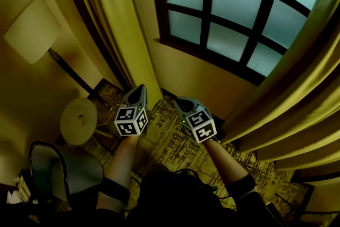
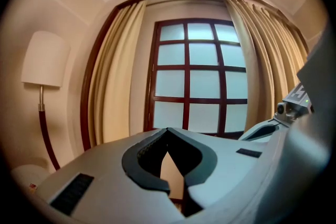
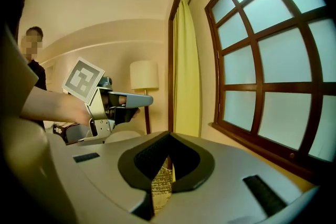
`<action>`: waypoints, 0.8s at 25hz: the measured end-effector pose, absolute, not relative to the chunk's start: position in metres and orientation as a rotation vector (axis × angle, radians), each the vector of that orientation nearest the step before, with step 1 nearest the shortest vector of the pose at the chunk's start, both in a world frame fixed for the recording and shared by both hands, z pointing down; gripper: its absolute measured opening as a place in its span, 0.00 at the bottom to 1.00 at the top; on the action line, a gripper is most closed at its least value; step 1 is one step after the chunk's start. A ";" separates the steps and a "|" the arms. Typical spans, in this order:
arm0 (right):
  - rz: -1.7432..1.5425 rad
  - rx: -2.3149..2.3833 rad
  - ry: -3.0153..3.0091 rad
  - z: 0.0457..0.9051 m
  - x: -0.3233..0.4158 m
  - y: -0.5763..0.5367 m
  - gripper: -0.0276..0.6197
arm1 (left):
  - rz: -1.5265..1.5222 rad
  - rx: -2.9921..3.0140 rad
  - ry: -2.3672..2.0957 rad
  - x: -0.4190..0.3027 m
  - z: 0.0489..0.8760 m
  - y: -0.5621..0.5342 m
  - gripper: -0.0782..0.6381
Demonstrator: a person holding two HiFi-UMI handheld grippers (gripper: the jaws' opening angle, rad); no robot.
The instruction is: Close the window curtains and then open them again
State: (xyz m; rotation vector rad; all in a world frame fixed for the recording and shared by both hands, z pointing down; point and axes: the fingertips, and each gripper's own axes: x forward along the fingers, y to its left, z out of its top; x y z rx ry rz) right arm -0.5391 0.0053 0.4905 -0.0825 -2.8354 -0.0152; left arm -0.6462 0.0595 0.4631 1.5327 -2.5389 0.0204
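Head view: left tongs (image 1: 139,89) and right tongs (image 1: 178,101) sit side by side facing the window (image 1: 234,2). Left curtain (image 1: 114,18) and right curtain (image 1: 297,98) hang parted, untouched.
Left gripper view: jaws together, empty.
Right gripper view: same. Probably staging for the closing pull.

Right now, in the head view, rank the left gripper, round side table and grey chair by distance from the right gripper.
From the right gripper:
1. Left gripper, just beside it, on its left.
2. Round side table, farther left and lower down.
3. Grey chair, farthest, left and back by the person's side.
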 end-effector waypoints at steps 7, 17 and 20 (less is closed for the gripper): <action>-0.078 -0.113 -2.872 0.466 -0.593 0.004 0.05 | 0.019 1.542 -2.582 -0.697 0.444 0.052 0.11; -0.181 -0.053 -2.888 0.433 -0.740 -0.003 0.05 | -0.050 1.623 -2.665 -0.861 0.383 0.038 0.46; -0.218 -0.020 -2.900 0.409 -0.795 -0.013 0.05 | -0.050 1.655 -2.701 -0.920 0.356 0.022 0.59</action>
